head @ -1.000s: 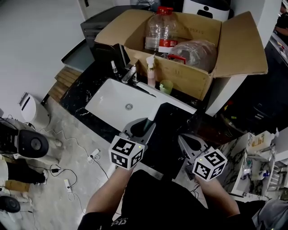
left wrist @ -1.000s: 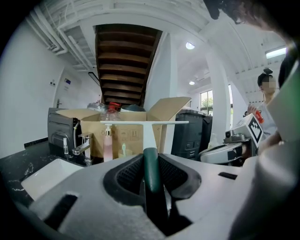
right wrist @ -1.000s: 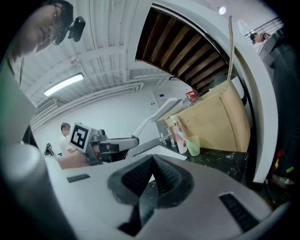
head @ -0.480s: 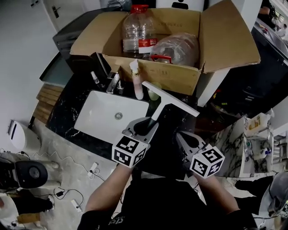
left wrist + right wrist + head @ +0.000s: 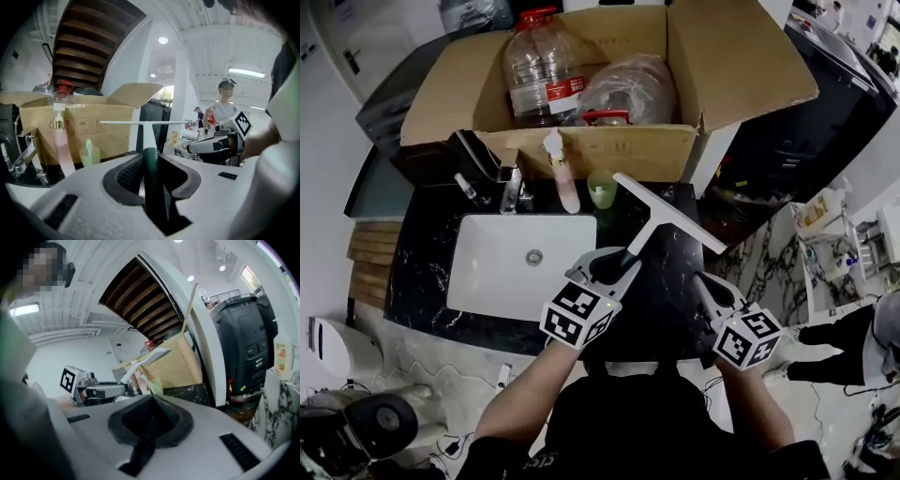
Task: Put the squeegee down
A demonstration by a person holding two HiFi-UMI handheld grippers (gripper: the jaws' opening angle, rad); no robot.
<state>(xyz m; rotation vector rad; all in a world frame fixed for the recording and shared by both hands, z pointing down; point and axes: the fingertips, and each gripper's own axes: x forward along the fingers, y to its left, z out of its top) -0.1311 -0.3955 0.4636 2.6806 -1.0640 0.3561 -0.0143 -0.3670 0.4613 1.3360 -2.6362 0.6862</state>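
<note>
Head view: the left gripper [image 5: 605, 265] holds the squeegee [image 5: 654, 225] by its dark handle. The white blade stands over the black surface [image 5: 661, 305] between the sink [image 5: 497, 272] and the right edge, close to the green cup [image 5: 602, 187]. A second ago the blade could hardly be told from the sink's rim; now it shows plainly against the dark stone, with the grip unchanged. The right gripper [image 5: 710, 286] hangs above the front right corner, as before.

Left gripper view: the fingers [image 5: 125, 174] stand partly open, clamped on the handle, with the blade level in the air before the cardboard box [image 5: 108, 122].

Right gripper view: its fingers [image 5: 133, 420] are pressed together with nothing between them.
</note>
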